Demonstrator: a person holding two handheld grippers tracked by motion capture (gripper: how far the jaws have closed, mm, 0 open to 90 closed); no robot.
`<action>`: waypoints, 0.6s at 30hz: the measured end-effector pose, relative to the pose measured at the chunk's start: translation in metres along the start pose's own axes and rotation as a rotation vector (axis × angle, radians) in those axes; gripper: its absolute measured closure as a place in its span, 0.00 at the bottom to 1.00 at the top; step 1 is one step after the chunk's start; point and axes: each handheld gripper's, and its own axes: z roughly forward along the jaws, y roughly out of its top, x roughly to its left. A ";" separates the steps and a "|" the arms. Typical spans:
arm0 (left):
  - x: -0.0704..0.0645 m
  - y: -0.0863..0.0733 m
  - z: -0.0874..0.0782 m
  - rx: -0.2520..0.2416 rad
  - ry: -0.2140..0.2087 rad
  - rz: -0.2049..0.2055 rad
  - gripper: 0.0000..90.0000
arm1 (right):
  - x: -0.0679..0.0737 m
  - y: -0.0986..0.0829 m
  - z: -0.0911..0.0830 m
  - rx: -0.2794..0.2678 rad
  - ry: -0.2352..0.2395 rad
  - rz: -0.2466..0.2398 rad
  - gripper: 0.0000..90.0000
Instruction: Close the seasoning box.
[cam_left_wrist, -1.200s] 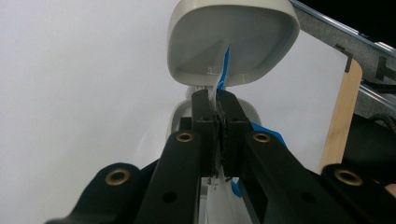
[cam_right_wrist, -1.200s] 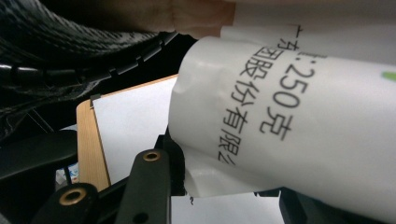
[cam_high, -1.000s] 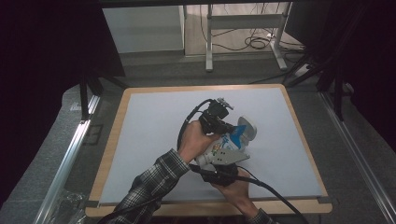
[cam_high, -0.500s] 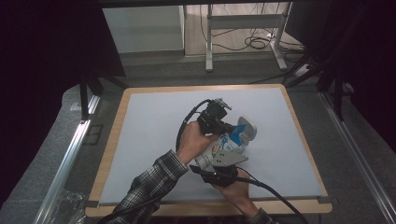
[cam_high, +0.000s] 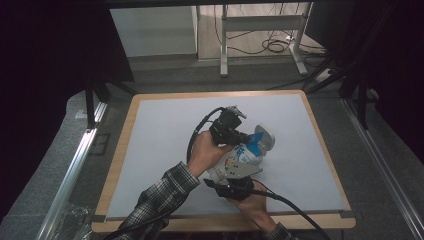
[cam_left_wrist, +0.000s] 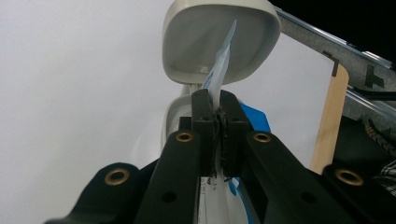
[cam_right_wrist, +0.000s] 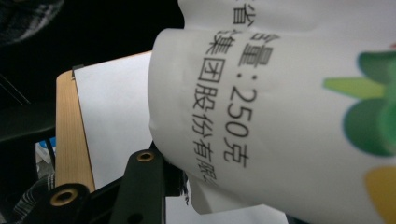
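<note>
While both hands meet near the middle of the white surface (cam_high: 165, 150) in the high view, the left gripper (cam_high: 239, 135) and the right gripper (cam_high: 231, 186) hold one white-and-blue bag (cam_high: 239, 161) between them, tilted over one pale scoop-shaped dish (cam_high: 265, 137) just beside it. How the fingers of either stand is too small to tell from above.

From the left gripper view, the fingers (cam_left_wrist: 201, 116) are pressed together on a thin upper edge of the bag (cam_left_wrist: 220, 70), which rises in front of the dish (cam_left_wrist: 219, 37); its hollow inside faces the camera.

From the right gripper view, one black finger (cam_right_wrist: 144, 182) touches the bag's (cam_right_wrist: 289, 116) lower edge, the other is hidden behind it, so the grip itself cannot be told. Printed characters and "250" read clearly here.
</note>
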 end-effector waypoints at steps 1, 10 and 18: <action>0.000 0.000 -0.001 0.001 -0.003 0.001 0.97 | 0.000 -0.001 0.000 0.005 -0.006 -0.010 0.68; 0.003 -0.003 -0.006 -0.005 -0.024 -0.007 0.97 | -0.002 -0.005 0.003 0.048 -0.042 -0.028 0.67; 0.004 -0.006 -0.010 -0.006 -0.034 -0.002 0.96 | -0.004 -0.010 0.005 0.081 -0.071 -0.044 0.66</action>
